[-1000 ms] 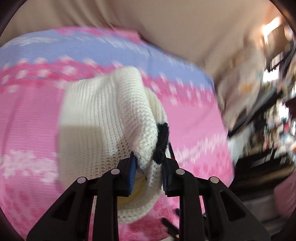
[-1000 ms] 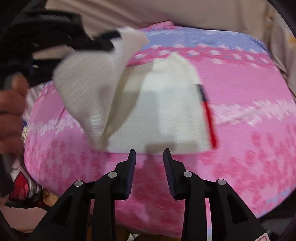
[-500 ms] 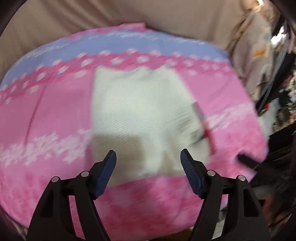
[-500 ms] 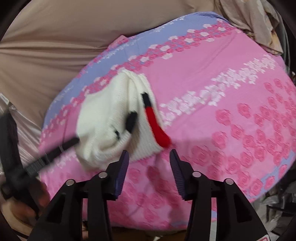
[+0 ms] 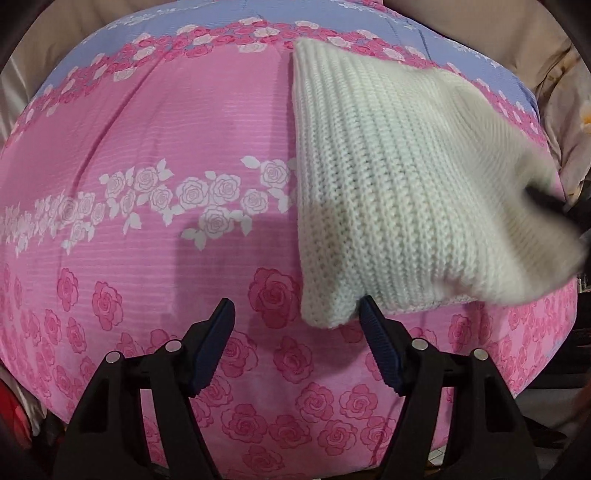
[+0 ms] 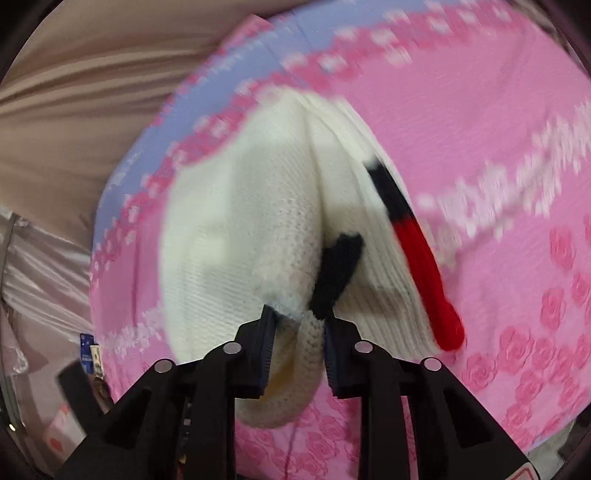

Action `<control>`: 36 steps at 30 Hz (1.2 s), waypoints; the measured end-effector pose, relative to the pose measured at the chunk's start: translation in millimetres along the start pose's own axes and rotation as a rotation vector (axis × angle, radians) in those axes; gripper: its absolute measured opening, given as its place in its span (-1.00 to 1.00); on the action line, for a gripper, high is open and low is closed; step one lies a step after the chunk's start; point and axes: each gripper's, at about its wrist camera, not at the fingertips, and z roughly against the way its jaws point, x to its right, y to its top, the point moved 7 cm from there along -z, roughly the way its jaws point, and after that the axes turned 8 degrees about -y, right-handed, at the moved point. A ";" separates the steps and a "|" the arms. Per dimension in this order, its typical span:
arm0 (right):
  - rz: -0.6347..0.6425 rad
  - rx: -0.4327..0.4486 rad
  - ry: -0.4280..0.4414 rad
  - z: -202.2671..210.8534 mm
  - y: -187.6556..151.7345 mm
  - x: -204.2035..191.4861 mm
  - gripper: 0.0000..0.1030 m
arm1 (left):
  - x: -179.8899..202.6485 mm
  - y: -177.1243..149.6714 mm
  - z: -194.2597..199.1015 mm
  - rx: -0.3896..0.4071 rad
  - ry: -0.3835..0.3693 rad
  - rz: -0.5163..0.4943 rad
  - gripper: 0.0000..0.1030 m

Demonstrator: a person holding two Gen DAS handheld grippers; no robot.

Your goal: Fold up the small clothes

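Note:
A small cream knitted garment (image 5: 388,177) lies on a pink rose-print bedcover (image 5: 166,166). In the right wrist view the garment (image 6: 240,240) shows a black and red trim stripe (image 6: 417,254). My left gripper (image 5: 297,328) is open and empty, its right finger just touching the garment's near left corner. My right gripper (image 6: 297,332) is shut on a bunched edge of the garment beside a black patch (image 6: 338,269), lifting it a little. The right gripper's tip also shows in the left wrist view (image 5: 546,199) at the garment's right edge.
The bedcover has a lilac band (image 5: 221,18) at its far side. A beige curtain (image 6: 92,74) hangs behind. Floral cloth (image 5: 569,110) lies at the far right. Clutter, a small blue card among it (image 6: 86,350), sits below the bed's left edge.
My left gripper let go of the garment, opened and drew back to its near left corner. My right gripper moved in and closed on the garment's right edge.

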 end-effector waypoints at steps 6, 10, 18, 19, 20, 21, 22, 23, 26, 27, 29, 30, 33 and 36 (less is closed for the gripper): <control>0.065 0.074 -0.026 21.2 7.9 18.8 -0.89 | -2.5 -3.5 -10.0 -0.019 0.036 -0.003 0.31; -0.050 -0.092 -0.167 -29.8 -27.5 82.5 -0.87 | 2.2 -7.3 -14.3 -0.044 0.018 0.013 0.27; 0.160 0.109 -0.116 31.3 -11.4 22.8 0.11 | 14.9 11.0 37.4 0.094 -0.076 0.049 0.31; 0.172 0.089 -0.095 23.4 -11.1 17.2 0.17 | 16.2 16.3 39.0 0.104 -0.071 0.040 0.32; 0.184 0.042 -0.081 6.7 -14.1 11.7 0.25 | 20.6 21.1 36.7 0.104 -0.059 0.025 0.32; 0.198 -0.001 -0.089 -7.2 -20.2 13.2 0.21 | 22.4 22.1 33.3 0.095 -0.046 0.018 0.32; 0.219 -0.034 -0.119 -23.1 -21.5 13.1 0.05 | 22.6 23.5 27.1 0.077 -0.034 0.017 0.32; 0.241 -0.060 -0.157 -33.8 -21.1 13.6 -0.89 | 23.1 23.6 22.2 0.062 -0.026 0.022 0.31; 0.188 0.076 -0.055 11.3 -4.8 3.6 -0.85 | 20.9 21.6 22.0 0.046 -0.018 0.020 0.31; 0.206 0.141 -0.037 38.8 1.4 -1.9 -0.85 | 21.5 21.0 22.3 0.049 -0.008 0.004 0.31; 0.230 0.174 -0.052 52.7 0.8 -0.3 -0.85 | 21.9 19.2 13.8 0.029 0.009 -0.022 0.34; 0.220 0.122 -0.092 38.2 -6.9 15.9 -0.85 | 22.2 18.6 9.1 0.013 0.017 -0.023 0.33; 0.201 -0.127 -0.237 -38.0 -43.0 72.0 -0.85 | 23.7 11.8 -11.9 -0.031 0.036 -0.031 0.34; 0.113 -0.128 -0.190 -31.4 -44.5 74.1 -0.82 | 25.4 11.2 -10.1 -0.031 0.040 -0.039 0.33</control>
